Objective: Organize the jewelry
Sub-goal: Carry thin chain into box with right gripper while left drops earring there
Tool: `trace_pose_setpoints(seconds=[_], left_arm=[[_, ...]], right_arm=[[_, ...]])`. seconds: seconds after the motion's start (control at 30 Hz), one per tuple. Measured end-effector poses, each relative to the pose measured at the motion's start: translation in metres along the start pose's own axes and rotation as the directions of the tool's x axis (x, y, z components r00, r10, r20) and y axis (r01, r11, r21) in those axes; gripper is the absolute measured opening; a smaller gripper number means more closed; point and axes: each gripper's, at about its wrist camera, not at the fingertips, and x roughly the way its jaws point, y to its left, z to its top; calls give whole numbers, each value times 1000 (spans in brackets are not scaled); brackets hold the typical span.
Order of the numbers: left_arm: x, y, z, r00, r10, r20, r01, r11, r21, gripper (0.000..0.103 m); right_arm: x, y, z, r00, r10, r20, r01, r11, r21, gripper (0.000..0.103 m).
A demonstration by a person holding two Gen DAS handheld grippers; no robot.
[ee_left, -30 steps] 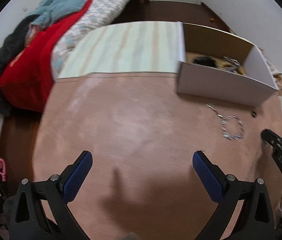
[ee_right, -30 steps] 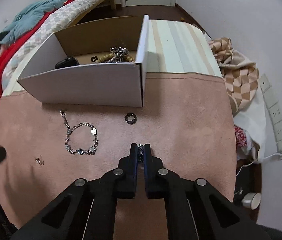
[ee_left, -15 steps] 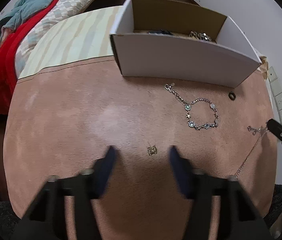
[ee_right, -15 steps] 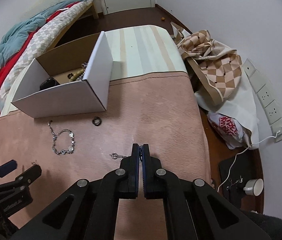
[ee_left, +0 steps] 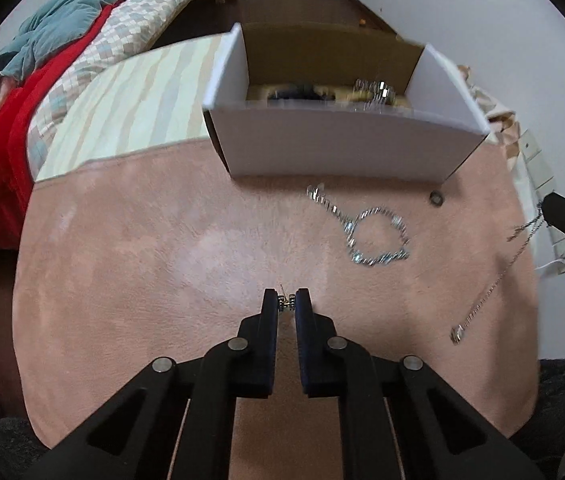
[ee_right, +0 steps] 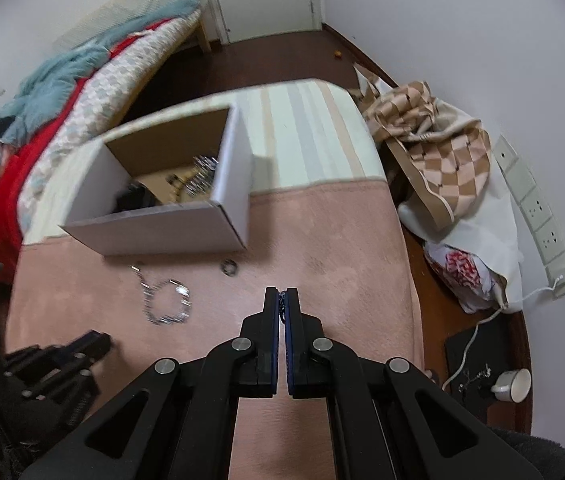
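A small stud earring (ee_left: pixel 286 303) is pinched between the fingers of the left gripper (ee_left: pixel 285 305), whose jaws have just been closing on it; it is held at the very fingertips, just above the pink cloth of the tabletop (ee_left: pixel 142 264). The fingers of the right gripper (ee_right: pixel 281 307) are pressed together on a thin necklace chain (ee_left: pixel 494 280), which in the left wrist view hangs slack from the fingertips, its lower end trailing to the cloth. Several things could go wrong from here. The earring is gripped only at the tips, so it could be squeezed out or dropped on the way to the white cardboard box (ee_left: pixel 334 148). The dangling chain could be snagged on the silver bracelet (ee_left: pixel 366 232) or on the box rim, or it could slip from the closed fingers under its own weight. The box appears light and could be pushed along the cloth if its wall is struck. Counted: one earring held, one necklace held, one bracelet and one small dark ring (ee_left: pixel 437 198) lying loose on the cloth just in front of the box, and one box already holding several pieces, too blurred to be counted.
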Motion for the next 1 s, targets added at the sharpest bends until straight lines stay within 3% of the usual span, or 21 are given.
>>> trace_pose_setpoints(seconds=[0.3,0.47,0.57,0.7,1.0], left_arm=[[-78,13,55,985,-109,133,113,993,-26,6],[-92,22,99,974,-155,166,161,987,-24,6],[-84,28,124,975,-149,166,155,988,-21,6],[-55,37,151,981,-164,107,168,985,-35,6],[6,43,182,983,-183,-8,182,981,-69,7]], right_arm=[[-70,30,52,984,139,107,-134,990,-52,2],[-93,45,96,968,193,158,-181,980,-84,2],[-82,51,120,969,201,144,-189,977,-96,2],[-44,57,141,978,198,71,-191,977,-97,2],[38,62,143,989,135,-63,-141,983,-114,2]])
